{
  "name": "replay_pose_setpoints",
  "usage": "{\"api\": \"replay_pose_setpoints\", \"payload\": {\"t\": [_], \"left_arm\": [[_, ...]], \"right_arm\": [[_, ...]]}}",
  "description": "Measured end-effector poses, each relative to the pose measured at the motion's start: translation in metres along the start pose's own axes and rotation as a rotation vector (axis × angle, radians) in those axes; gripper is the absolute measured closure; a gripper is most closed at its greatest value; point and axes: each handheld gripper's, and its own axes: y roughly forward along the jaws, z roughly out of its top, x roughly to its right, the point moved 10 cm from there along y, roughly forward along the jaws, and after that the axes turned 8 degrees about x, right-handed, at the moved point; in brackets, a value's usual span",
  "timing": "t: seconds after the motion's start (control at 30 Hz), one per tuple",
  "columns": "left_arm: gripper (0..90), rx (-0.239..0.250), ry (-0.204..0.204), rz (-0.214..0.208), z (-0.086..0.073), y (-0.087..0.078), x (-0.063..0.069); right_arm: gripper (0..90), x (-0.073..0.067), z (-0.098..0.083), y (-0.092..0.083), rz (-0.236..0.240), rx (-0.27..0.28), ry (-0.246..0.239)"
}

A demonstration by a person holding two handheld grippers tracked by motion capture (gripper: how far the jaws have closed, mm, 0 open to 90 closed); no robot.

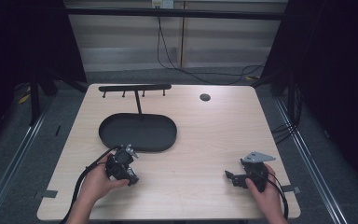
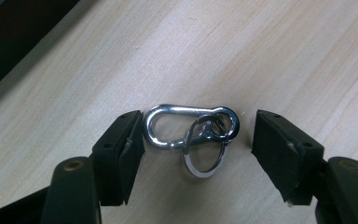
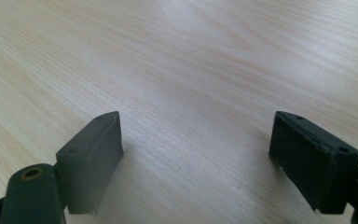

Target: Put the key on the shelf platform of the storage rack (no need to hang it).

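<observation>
A silver carabiner (image 2: 186, 109) with a key ring (image 2: 200, 171) clipped to it lies flat on the wooden table. My left gripper (image 2: 198, 140) is open with a jaw on either side of it; the left pad sits right against the carabiner's rounded end and the right pad stands a little apart. In the high view the left gripper (image 1: 121, 167) is held low over the table's front left, just in front of a black oval tray (image 1: 137, 133). My right gripper (image 1: 231, 177) rests at the front right, open over bare wood (image 3: 196, 149).
A black hook rack (image 1: 135, 87) on a thin post rises from the tray's far side. A round cable hole (image 1: 205, 97) sits near the table's far edge. Cables trail from both grippers toward the front edge. Dark floor surrounds the table.
</observation>
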Motion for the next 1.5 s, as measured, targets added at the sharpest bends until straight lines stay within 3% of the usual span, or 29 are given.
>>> {"api": "replay_pose_setpoints", "payload": {"t": [0.3,0.5,0.7,1.5], "left_arm": [[41.5,-0.037,0.023,0.009,0.003,0.001,0.002],[41.8,-0.072,0.028,0.01,0.004,0.001,0.002],[41.9,-0.083,0.008,0.022,0.004,0.001,0.002],[42.1,-0.048,-0.043,0.004,0.015,-0.027,0.0]], "right_arm": [[16.7,0.0,0.0,0.0,0.0,0.001,-0.001],[16.7,0.0,0.0,0.0,0.0,0.001,-0.001],[16.7,0.0,0.0,0.0,0.0,0.0,-0.001],[16.7,0.0,0.0,0.0,0.0,0.001,-0.001]]}}
